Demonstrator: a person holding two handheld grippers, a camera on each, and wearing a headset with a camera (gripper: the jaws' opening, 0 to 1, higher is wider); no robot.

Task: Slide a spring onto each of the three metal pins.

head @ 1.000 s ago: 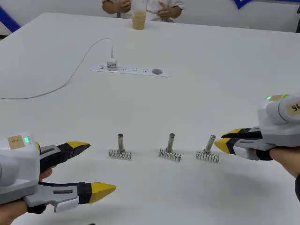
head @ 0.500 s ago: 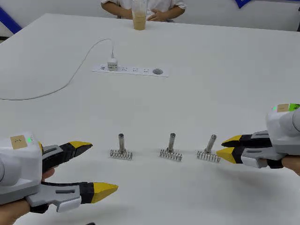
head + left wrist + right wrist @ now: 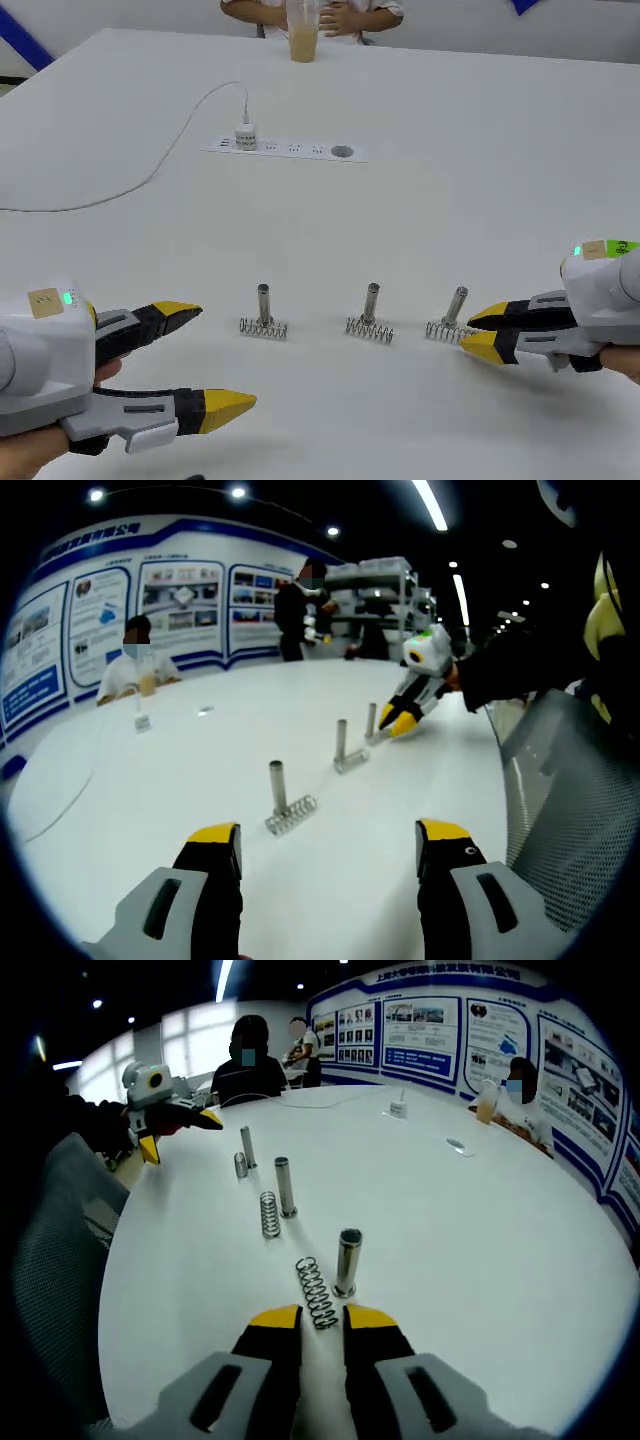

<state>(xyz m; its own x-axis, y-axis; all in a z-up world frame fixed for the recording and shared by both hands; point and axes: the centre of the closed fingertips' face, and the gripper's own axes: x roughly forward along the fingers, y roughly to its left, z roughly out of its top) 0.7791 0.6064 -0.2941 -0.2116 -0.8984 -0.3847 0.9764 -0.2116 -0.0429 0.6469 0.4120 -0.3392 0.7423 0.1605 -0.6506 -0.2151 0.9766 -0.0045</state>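
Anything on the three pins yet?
No. Left pin, middle pin and right pin are bare; the springs lie flat on the table at their bases. Pin tops are uncovered, nothing hidden.

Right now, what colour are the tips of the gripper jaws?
Yellow, on black jaws; clearest on the left gripper in the head view.

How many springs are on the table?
3, all flat on the table: left spring by the left pin, middle spring by the middle pin, right spring by the right pin, beside the right gripper.
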